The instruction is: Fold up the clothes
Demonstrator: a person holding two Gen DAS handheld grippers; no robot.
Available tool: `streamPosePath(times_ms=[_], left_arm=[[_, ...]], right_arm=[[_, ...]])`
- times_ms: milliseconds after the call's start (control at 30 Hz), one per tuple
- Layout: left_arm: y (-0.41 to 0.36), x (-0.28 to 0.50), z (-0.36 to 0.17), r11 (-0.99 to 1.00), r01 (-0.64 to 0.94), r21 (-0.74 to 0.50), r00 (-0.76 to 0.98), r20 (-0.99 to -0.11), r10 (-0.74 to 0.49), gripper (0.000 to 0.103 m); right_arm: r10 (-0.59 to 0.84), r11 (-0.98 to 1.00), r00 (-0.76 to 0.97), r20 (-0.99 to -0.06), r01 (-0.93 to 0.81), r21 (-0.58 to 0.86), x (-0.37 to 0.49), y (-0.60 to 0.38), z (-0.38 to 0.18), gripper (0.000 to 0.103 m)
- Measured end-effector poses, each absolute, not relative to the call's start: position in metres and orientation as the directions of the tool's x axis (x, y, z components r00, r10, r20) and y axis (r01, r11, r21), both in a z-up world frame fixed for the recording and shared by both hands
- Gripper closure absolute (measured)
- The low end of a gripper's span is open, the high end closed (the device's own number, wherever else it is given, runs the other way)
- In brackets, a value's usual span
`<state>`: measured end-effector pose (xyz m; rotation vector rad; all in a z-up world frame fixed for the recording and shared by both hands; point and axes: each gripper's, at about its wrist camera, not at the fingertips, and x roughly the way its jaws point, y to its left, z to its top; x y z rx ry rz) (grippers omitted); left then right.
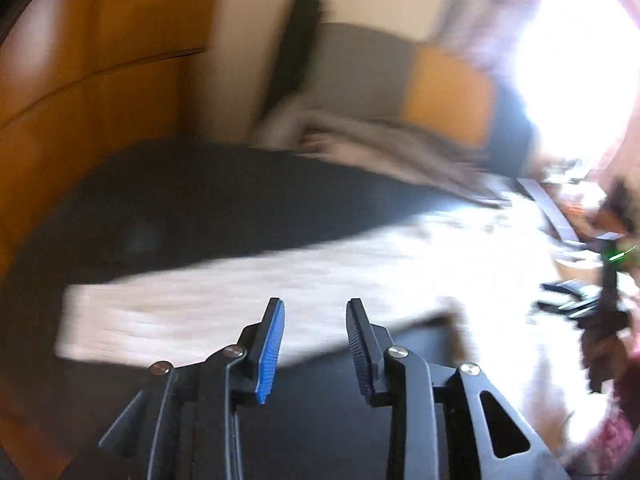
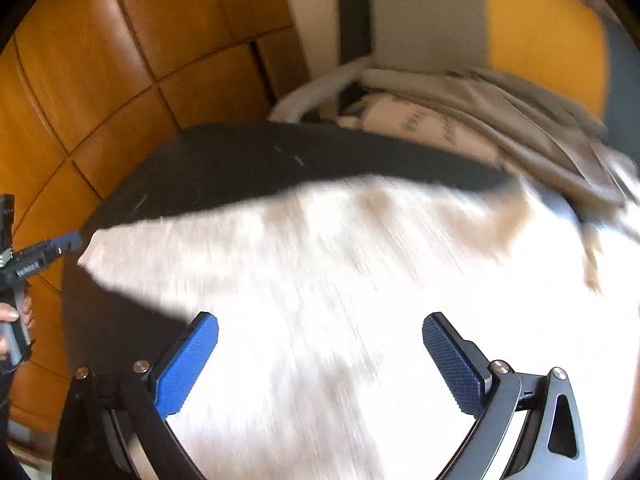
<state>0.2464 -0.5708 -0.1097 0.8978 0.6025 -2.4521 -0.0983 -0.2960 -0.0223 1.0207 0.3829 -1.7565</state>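
A white, cream-toned garment [image 2: 340, 280] lies spread on a black table [image 2: 240, 160]; both views are motion-blurred. In the left wrist view the garment [image 1: 260, 292] stretches across the table [image 1: 200, 200]. My left gripper [image 1: 315, 308] is open with nothing between its blue pads, just above the garment's near edge. My right gripper [image 2: 320, 332] is wide open and empty, low over the middle of the garment. The left gripper [image 2: 60, 244] also shows at the garment's left corner in the right wrist view.
A pile of grey clothes [image 2: 500, 120] lies on a grey, yellow and blue chair [image 2: 540, 28] behind the table. Orange wooden panels [image 2: 100, 60] stand at the left. A bright window [image 1: 580, 60] glares at the right.
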Motion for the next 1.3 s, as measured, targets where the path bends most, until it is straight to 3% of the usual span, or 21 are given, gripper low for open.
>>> streamPosePath(times_ms=[133,233,367,533,700,833,933,1100,1300], left_arm=[[-0.478,0.191,-0.125,-0.892,0.347,-0.291,-0.757,-0.648,-0.083,0.068],[-0.418,0.162,-0.154,-0.925,0.271,-0.266,-0.725,-0.689,-0.015,0.068],[-0.367,0.133,-0.189,-0.947,0.290,-0.140,-0.649,-0.756,-0.087,0.068],[-0.368,0.176,-0.204,-0.903,0.374,-0.209,-0.672,-0.733,-0.109,0.067],[-0.369,0.171,-0.200,-0.862,0.453,-0.227,-0.643,-0.753,-0.140,0.066],[-0.360,0.141,-0.205,-0.861,0.470,-0.192,-0.599,-0.786,-0.152,0.062],[-0.358,0.137,-0.204,-0.860,0.475,-0.185,-0.588,-0.794,-0.154,0.059],[-0.359,0.141,-0.202,-0.847,0.489,-0.209,-0.591,-0.793,-0.146,0.053],[-0.350,0.136,-0.202,-0.851,0.498,-0.168,-0.572,-0.801,-0.176,0.038]], right_arm=[[-0.534,-0.533,-0.214,-0.818,0.836,0.130,-0.093,-0.200,-0.031,0.000],[-0.493,-0.597,-0.268,-0.828,0.797,0.097,-0.094,-0.138,-0.032,0.000],[-0.458,-0.661,-0.301,-0.837,0.745,0.093,-0.098,-0.076,-0.042,0.000],[-0.488,-0.649,-0.335,-0.806,0.756,0.079,-0.085,-0.030,-0.059,0.000],[-0.537,-0.628,-0.344,-0.770,0.772,0.093,-0.084,-0.020,-0.060,0.000],[-0.643,-0.616,-0.250,-0.724,0.730,0.296,-0.111,0.002,-0.044,0.001],[-0.728,-0.653,-0.363,-0.581,0.624,0.429,-0.141,0.064,-0.008,0.000],[-0.624,-0.752,-0.646,-0.440,0.343,0.564,-0.221,0.188,0.049,0.000],[-0.582,-0.678,-0.721,-0.376,0.174,0.714,-0.312,0.266,0.064,0.000]])
